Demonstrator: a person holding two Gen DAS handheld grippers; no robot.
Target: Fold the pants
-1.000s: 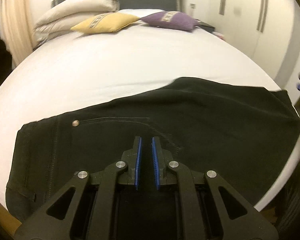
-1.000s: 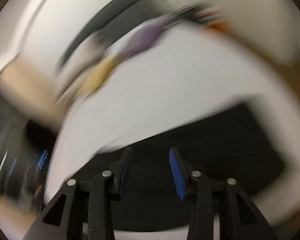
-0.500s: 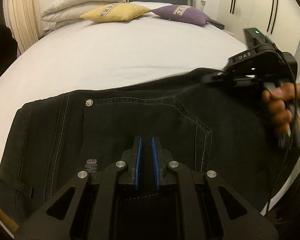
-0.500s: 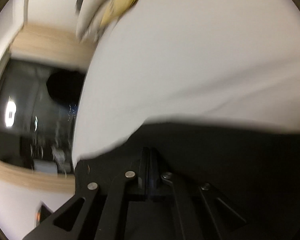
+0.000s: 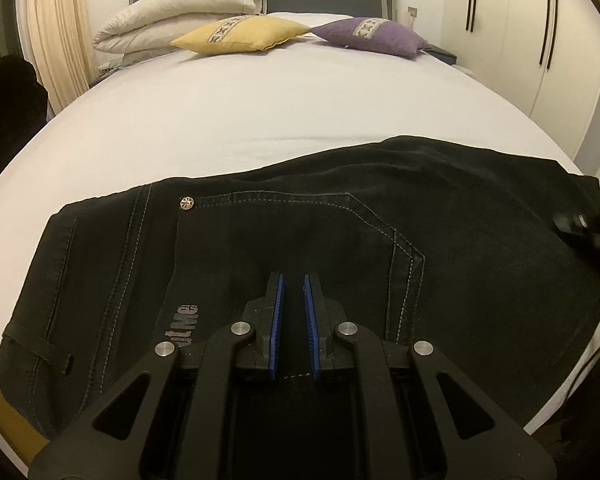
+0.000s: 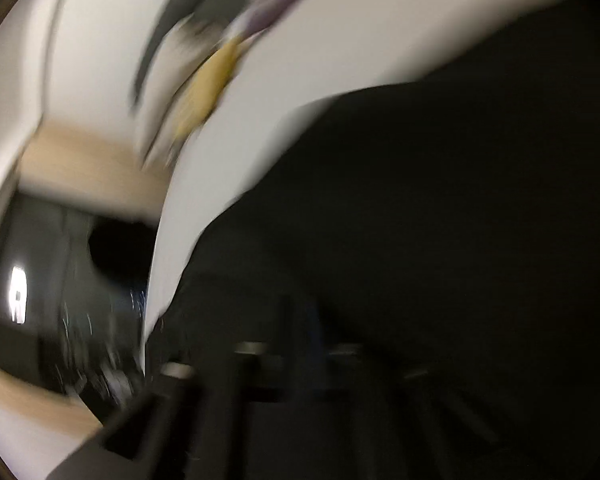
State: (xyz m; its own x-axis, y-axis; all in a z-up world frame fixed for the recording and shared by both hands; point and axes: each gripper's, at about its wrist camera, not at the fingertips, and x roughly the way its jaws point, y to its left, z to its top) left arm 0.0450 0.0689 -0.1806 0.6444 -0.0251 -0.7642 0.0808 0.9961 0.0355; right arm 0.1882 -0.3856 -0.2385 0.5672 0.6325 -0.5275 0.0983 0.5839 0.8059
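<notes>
Black jeans lie flat across the near end of the white bed, back pocket up, waistband at the left, a metal rivet at the pocket corner. My left gripper hovers just over the back pocket, its blue pads a narrow gap apart with nothing between them. The right gripper shows as a dark blur at the right edge of the left wrist view, at the jeans' right end. The right wrist view is heavily motion-blurred; the dark jeans fill it, and its fingers cannot be made out.
A yellow cushion, a purple cushion and a folded cream duvet lie at the head of the bed. White wardrobe doors stand at the right, a cream curtain at the left.
The right gripper and hand, clear over the jeans' right part half a second ago, have moved to the far right edge. The left gripper's view has barely shifted.
</notes>
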